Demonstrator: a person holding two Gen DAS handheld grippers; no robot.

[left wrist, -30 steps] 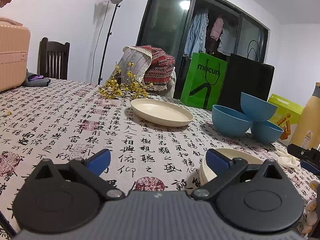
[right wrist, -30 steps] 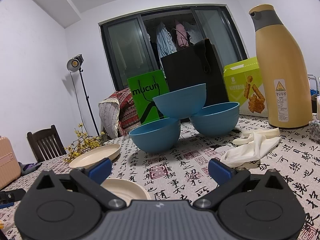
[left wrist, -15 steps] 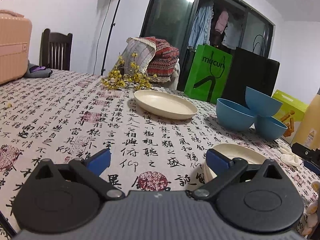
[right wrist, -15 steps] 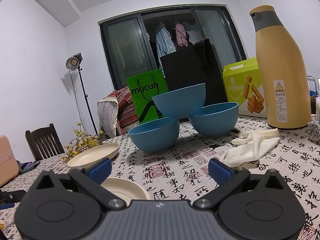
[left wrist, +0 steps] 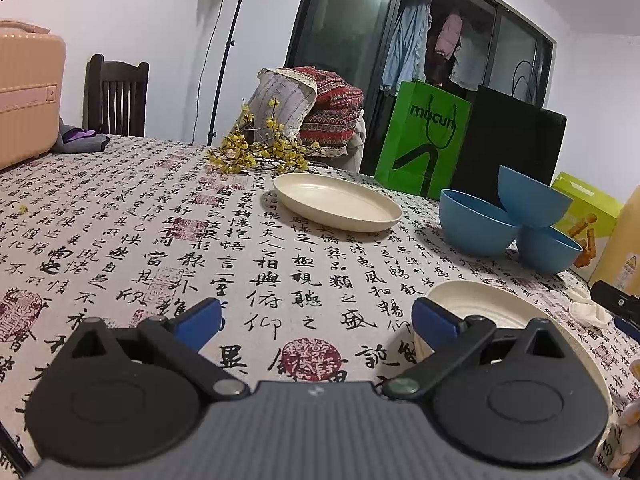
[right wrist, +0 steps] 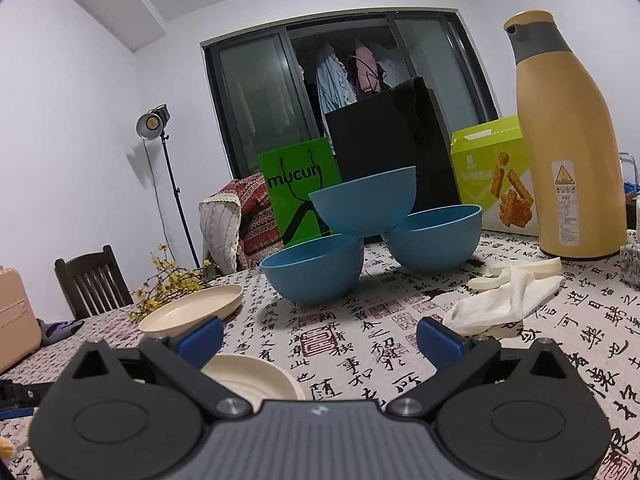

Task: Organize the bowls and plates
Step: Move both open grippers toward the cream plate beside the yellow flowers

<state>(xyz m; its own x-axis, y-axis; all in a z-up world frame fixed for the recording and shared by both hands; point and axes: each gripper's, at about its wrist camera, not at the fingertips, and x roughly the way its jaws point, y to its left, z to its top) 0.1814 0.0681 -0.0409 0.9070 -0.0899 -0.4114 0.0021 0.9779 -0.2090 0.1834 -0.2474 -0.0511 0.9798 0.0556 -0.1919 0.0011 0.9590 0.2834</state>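
Both the left gripper [left wrist: 316,316] and right gripper [right wrist: 320,338] hover with fingers apart, empty. Cream plates [left wrist: 336,201] lie mid-table; the blue bowls [right wrist: 362,204] are piled precariously toward the far edge. They're probably light, rigid, slick plastic: pinch the rims

Clutter around the bench [left wrist: 120,240]

A green bag [right wrist: 298,196] and black bag [right wrist: 384,148] stand at the far edge, a yellow-green box [right wrist: 490,176] to their right. A tan flask [right wrist: 568,152] stands far right, white gloves [right wrist: 508,300] near it. Yellow flowers [left wrist: 256,152] lie far left.
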